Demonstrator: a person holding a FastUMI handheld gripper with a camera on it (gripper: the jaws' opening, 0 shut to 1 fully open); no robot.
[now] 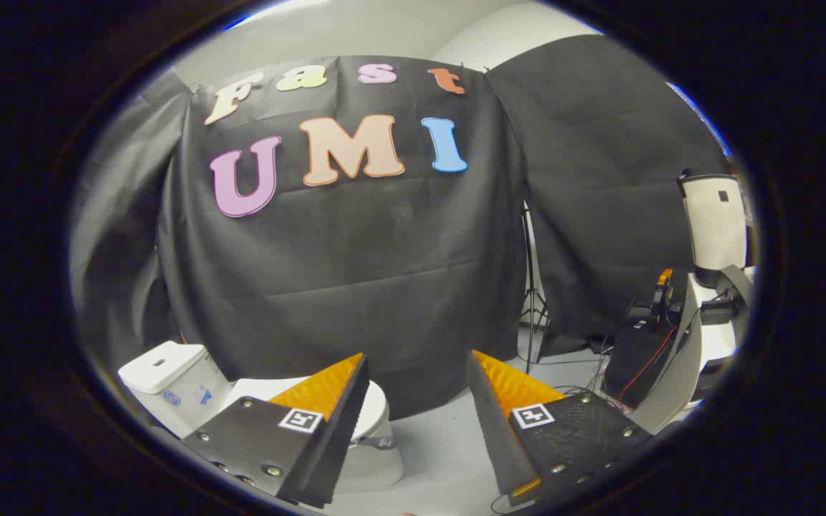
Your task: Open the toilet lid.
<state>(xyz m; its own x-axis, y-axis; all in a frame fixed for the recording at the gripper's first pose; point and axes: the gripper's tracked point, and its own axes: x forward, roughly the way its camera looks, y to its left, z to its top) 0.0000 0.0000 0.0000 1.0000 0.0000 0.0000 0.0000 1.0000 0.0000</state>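
a black cloth wall (355,287) hangs across the far side of the booth, draped in broad folds, with a second dark panel (599,179) beside it on the right. above them shows a pale wall or ceiling (355,29). the floor (442,444) is light grey and runs from the foot of the cloth toward the near side.

on the right stands a white machine (707,301) with a tall pale upper part and a curved white leg reaching down to the floor. at its foot sits dark equipment (635,358) with red and black cables trailing onto the floor. between the two cloth panels, a thin black tripod stand (531,301) rises from the floor.

low on the left is the toilet (377,437), white, standing against the foot of the cloth. its tank (165,373) lies further left, with a flat white top and small blue marks on its front. the toilet lid (259,387) appears down, though the left finger hides most of it, so its exact lie is hard to tell.

the gripper (416,376) hangs above the floor with its fingers spread wide, nothing between them. the left finger (327,408) overlaps the toilet's bowl in the view; whether it touches cannot be told. the right finger (506,408) sits over bare floor. each finger carries a small square marker tag (301,420) near its base.
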